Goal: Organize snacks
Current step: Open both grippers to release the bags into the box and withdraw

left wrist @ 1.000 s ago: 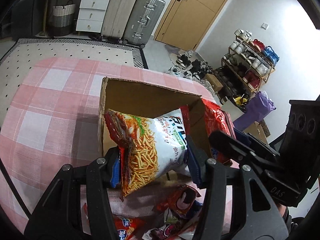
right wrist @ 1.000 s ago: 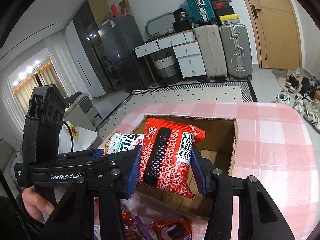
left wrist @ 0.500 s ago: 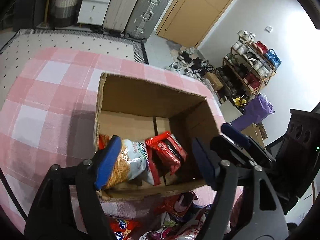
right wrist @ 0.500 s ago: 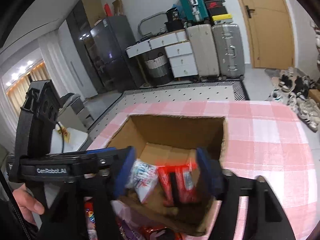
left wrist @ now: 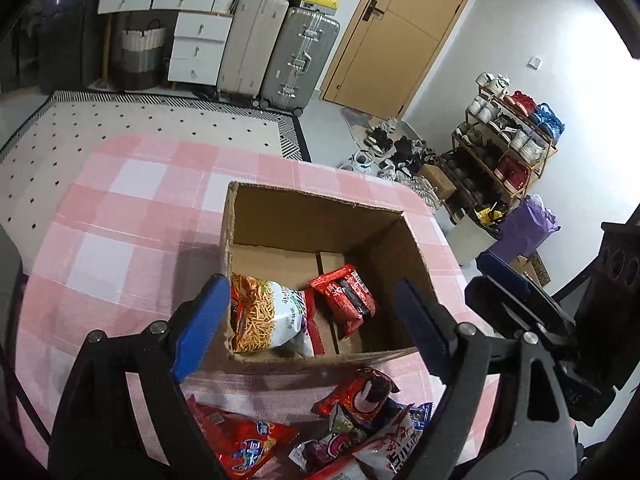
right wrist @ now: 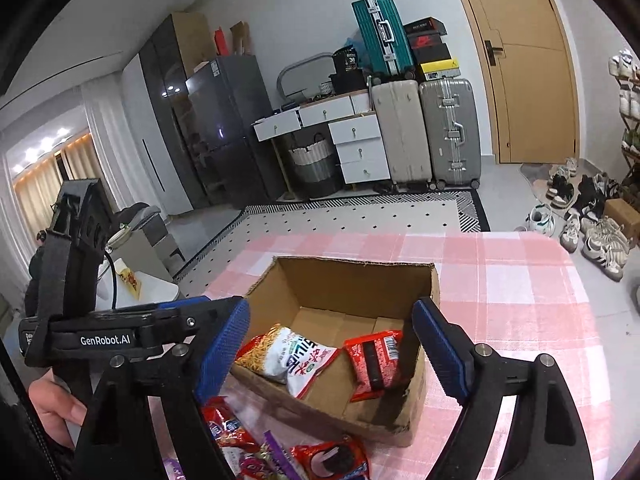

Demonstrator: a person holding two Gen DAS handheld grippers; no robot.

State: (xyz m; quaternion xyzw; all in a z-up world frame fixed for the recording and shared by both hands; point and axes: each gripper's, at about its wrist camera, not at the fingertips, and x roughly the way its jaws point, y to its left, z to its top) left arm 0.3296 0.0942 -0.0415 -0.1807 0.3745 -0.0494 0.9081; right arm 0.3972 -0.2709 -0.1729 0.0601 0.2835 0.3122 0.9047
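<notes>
An open cardboard box (left wrist: 312, 208) (right wrist: 356, 268) stands on the pink checked tablecloth. Inside it lie a white and orange noodle-stick snack bag (left wrist: 268, 316) (right wrist: 292, 354) and a red snack packet (left wrist: 344, 298) (right wrist: 374, 364). My left gripper (left wrist: 308, 328) is open and empty above the box's near edge. My right gripper (right wrist: 332, 352) is open and empty, above the box's near side. A pile of several loose snack packets (left wrist: 352, 428) (right wrist: 288, 448) lies on the cloth in front of the box.
The right gripper's body (left wrist: 532, 320) shows at the right of the left wrist view, and the left gripper's body (right wrist: 92, 332) at the left of the right wrist view. The table (right wrist: 520, 280) ends at a rounded far edge; suitcases (right wrist: 428, 128), drawers and shoes stand beyond.
Both grippers held packets one second ago. They opened and let the noodle-stick bag and the red packet drop into the box, then drew back and up.
</notes>
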